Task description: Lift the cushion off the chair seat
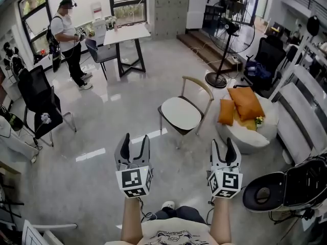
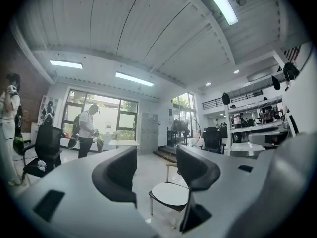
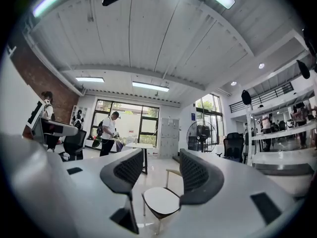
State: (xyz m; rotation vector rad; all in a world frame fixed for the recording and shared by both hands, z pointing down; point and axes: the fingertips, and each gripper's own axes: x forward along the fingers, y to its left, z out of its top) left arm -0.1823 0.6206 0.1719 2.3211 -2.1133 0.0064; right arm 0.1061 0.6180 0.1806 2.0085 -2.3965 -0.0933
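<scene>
In the left gripper view and the right gripper view alike, the right-hand one of the jaws covers the right side of the chair. On the far desk, the small things are too small for us to name. Orange cushions mostly cover something yellow. At the near right a black shell runs off the edge; we cannot tell what it is.

both hand-held grippers, left and right, held forward, jaws apart.
</scene>
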